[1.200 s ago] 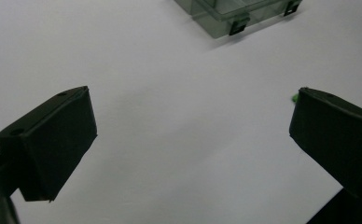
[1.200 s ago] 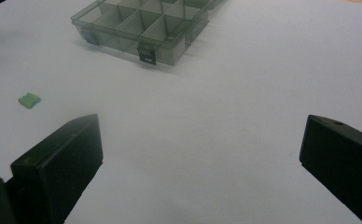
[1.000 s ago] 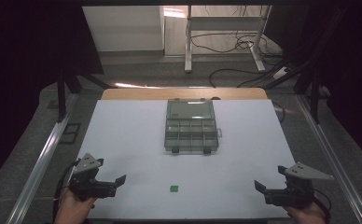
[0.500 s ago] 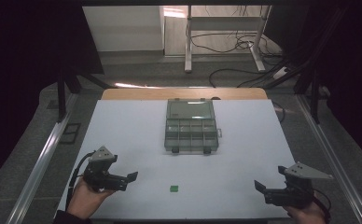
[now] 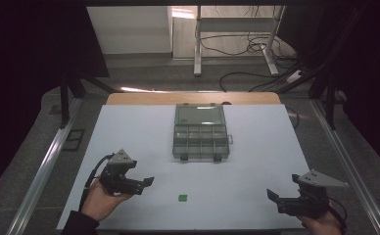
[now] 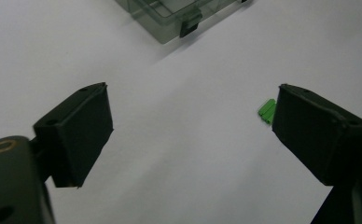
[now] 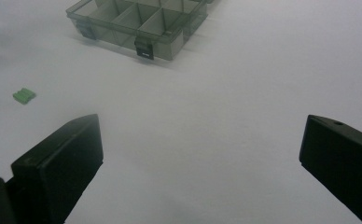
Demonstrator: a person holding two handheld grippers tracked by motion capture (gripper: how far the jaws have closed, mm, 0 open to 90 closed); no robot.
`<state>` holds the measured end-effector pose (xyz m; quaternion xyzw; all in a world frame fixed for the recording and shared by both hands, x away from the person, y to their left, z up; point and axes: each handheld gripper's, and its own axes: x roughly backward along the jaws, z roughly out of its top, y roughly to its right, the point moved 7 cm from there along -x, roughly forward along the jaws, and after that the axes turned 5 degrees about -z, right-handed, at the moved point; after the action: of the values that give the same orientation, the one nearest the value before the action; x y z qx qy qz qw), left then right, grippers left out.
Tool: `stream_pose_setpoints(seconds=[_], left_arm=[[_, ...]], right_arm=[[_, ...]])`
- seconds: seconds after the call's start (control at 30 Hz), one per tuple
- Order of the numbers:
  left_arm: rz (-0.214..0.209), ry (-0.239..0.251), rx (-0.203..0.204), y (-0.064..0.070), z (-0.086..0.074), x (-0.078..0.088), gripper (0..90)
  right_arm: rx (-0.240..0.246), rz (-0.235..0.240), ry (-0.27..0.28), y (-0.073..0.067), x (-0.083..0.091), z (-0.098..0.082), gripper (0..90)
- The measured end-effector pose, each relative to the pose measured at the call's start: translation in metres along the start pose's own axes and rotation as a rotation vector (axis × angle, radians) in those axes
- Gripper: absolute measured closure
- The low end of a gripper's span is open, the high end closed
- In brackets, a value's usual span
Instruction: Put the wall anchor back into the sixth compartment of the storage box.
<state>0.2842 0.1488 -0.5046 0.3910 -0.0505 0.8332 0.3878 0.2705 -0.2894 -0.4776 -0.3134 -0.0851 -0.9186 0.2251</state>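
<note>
Fingers [image 6: 76, 135]: four matte black blocks, both pairs released, left just narrowing on nothing; one ribbed green block [image 5: 182, 198]; one clear compartmented box [image 5: 200, 142].

The surface [image 5: 256, 147] is smooth, matt white, with a bare wooden strip along its far edge. Ahead of the left hand-held gripper [image 5: 148, 182], the organiser box [image 5: 200, 142] is smoky, see-through plastic with a glossy lid and dark clasps. Just beside its jaw lies a small green block [image 6: 266, 111] of ridged plastic. Both hand-held grippers have matt black pads; the right hand-held gripper [image 5: 271, 195] carries a dull grey plate.
</note>
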Motion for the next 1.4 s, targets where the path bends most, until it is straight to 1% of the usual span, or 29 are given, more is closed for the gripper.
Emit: stream_pose_setpoints(seconds=[0.13, 0.17, 0.2, 0.3, 0.43, 0.47, 0.5, 0.53, 0.57, 0.6, 0.63, 0.67, 0.7, 0.77, 0.83, 0.93, 0.97, 1.03, 1.07, 1.13, 1.17, 1.2, 1.23, 1.27, 1.3, 1.33, 1.37, 1.4], left_arm=[[-0.011, -0.002, -0.008, 0.0, 0.003, -0.004, 19.1], [-0.026, -0.004, -0.011, 0.002, 0.005, -0.006, 20.3], [-0.026, -0.004, -0.011, 0.002, 0.005, -0.006, 21.3], [-0.049, -0.016, -0.033, 0.005, 0.009, -0.013, 24.2], [-0.06, -0.021, -0.039, 0.007, 0.012, -0.018, 26.0], [-0.069, -0.026, -0.043, 0.008, 0.014, -0.021, 27.6], [-0.069, -0.026, -0.043, 0.008, 0.014, -0.021, 28.4], [-0.086, -0.03, -0.046, 0.01, 0.016, -0.024, 29.7], [-0.086, -0.03, -0.046, 0.01, 0.016, -0.024, 30.7], [-0.093, -0.036, -0.056, 0.011, 0.017, -0.028, 31.7], [-0.093, -0.036, -0.056, 0.011, 0.017, -0.028, 33.1], [-0.1, -0.045, -0.078, 0.013, 0.019, -0.031, 34.5], [-0.1, -0.045, -0.078, 0.013, 0.019, -0.031, 35.5], [-0.115, -0.054, -0.092, 0.016, 0.021, -0.036, 38.3], [-0.118, -0.056, -0.1, 0.016, 0.022, -0.038, 40.2], [-0.133, -0.071, -0.11, 0.018, 0.023, -0.045, 42.5], [-0.144, -0.081, -0.112, 0.02, 0.024, -0.049, 45.2], [-0.155, -0.094, -0.123, 0.022, 0.025, -0.054, 47.7], [-0.155, -0.094, -0.123, 0.022, 0.025, -0.054, 49.0], [-0.17, -0.107, -0.129, 0.026, 0.026, -0.062, 51.3], [-0.17, -0.107, -0.129, 0.026, 0.026, -0.062, 52.3], [-0.182, -0.122, -0.139, 0.028, 0.026, -0.067, 53.4], [-0.182, -0.122, -0.139, 0.028, 0.026, -0.067, 54.5], [-0.192, -0.141, -0.153, 0.032, 0.024, -0.073, 55.1], [-0.192, -0.141, -0.153, 0.032, 0.024, -0.073, 55.8], [-0.2, -0.157, -0.161, 0.036, 0.023, -0.079, 56.8], [-0.203, -0.169, -0.173, 0.037, 0.022, -0.081, 57.5], [-0.207, -0.175, -0.174, 0.038, 0.021, -0.084, 58.0]], right_arm=[[-0.004, -0.002, -0.001, 0.0, 0.0, 0.0, 0.0], [-0.004, -0.002, -0.002, 0.0, 0.0, 0.0, 0.0], [-0.004, -0.001, -0.003, 0.0, 0.0, 0.0, 0.0], [-0.005, -0.002, -0.004, 0.0, 0.0, 0.0, 0.0], [-0.01, -0.01, -0.006, 0.001, 0.0, 0.0, 0.0], [-0.012, -0.01, -0.008, 0.001, 0.0, 0.0, 0.0], [-0.012, -0.01, -0.008, 0.001, 0.0, 0.0, 0.0], [-0.01, -0.01, -0.008, 0.001, -0.001, 0.0, 0.0], [-0.01, -0.01, -0.008, 0.001, -0.001, 0.0, 0.0], [-0.013, -0.008, -0.01, 0.001, -0.001, 0.0, 0.0], [-0.013, -0.008, -0.01, 0.001, -0.001, 0.0, 0.0], [-0.014, -0.009, -0.011, 0.001, -0.001, -0.001, 0.0], [-0.015, -0.01, -0.011, 0.001, -0.001, -0.001, 0.0], [-0.016, -0.011, -0.011, 0.001, -0.001, -0.001, 0.0], [-0.016, -0.011, -0.012, 0.001, -0.001, -0.001, 0.0], [-0.017, -0.011, -0.013, 0.001, -0.001, -0.001, 0.0], [-0.016, -0.011, -0.013, 0.001, -0.001, -0.001, 0.0], [-0.016, -0.012, -0.013, 0.001, -0.001, -0.001, 0.0], [-0.017, -0.011, -0.014, 0.002, -0.001, -0.001, 0.0], [-0.018, -0.011, -0.014, 0.002, -0.001, -0.001, 0.0], [-0.017, -0.011, -0.014, 0.001, -0.001, -0.001, 0.0], [-0.016, -0.011, -0.013, 0.001, -0.001, -0.001, 0.0], [-0.015, -0.011, -0.012, 0.001, -0.001, -0.001, 0.0], [-0.015, -0.012, -0.013, 0.001, -0.001, -0.001, 0.0], [-0.016, -0.012, -0.013, 0.001, -0.001, -0.001, 0.0], [-0.017, -0.012, -0.014, 0.002, -0.001, -0.001, 0.0], [-0.017, -0.012, -0.015, 0.002, -0.001, -0.001, 0.0], [-0.017, -0.011, -0.015, 0.001, -0.001, -0.001, 0.0]])
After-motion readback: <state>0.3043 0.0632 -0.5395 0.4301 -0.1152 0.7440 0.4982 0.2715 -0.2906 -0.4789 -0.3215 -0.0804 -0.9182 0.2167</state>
